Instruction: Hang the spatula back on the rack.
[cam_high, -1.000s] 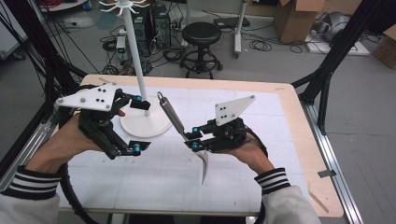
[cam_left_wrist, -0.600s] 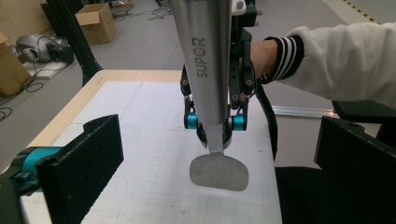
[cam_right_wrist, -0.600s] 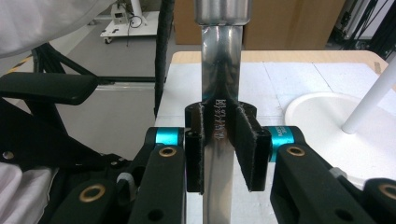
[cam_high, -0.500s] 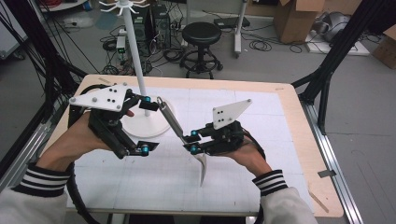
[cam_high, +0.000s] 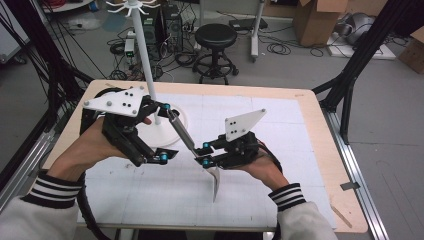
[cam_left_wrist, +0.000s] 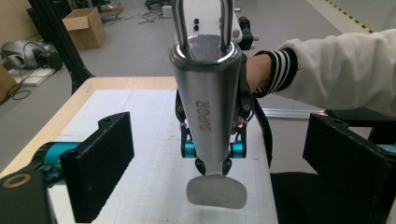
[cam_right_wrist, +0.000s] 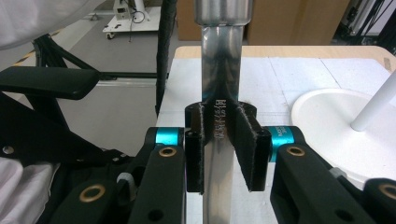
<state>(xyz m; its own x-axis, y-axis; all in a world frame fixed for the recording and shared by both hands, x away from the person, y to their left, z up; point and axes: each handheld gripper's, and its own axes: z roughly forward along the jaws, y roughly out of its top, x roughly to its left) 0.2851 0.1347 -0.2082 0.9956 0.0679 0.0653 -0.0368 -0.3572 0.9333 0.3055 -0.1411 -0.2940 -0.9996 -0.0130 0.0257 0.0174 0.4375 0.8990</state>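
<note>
A steel spatula (cam_high: 182, 132) marked SUPOR is held slanting above the white mat, handle up and to the left, blade (cam_high: 215, 182) down. My right gripper (cam_high: 204, 156) is shut on its flat neck (cam_right_wrist: 219, 135); both pads (cam_right_wrist: 195, 149) press the metal. My left gripper (cam_high: 165, 134) straddles the thick handle (cam_left_wrist: 208, 107). Its jaws have just been closing, with the handle between them and gaps on both sides; the pads (cam_left_wrist: 100, 163) do not touch it. The blade (cam_left_wrist: 216, 191) hangs below the right gripper's fingers.
A white stand with a round base (cam_high: 165, 135) and a tall pole (cam_high: 142, 55) rises just behind my left gripper; its base (cam_right_wrist: 336, 126) lies to the right of the spatula. The white mat (cam_high: 280, 125) covers the wooden table (cam_high: 320, 130). A stool (cam_high: 215, 37) stands beyond.
My left gripper has moved right until its jaws straddle the spatula handle, and they stand a little narrower. The right gripper and spatula have barely shifted.
</note>
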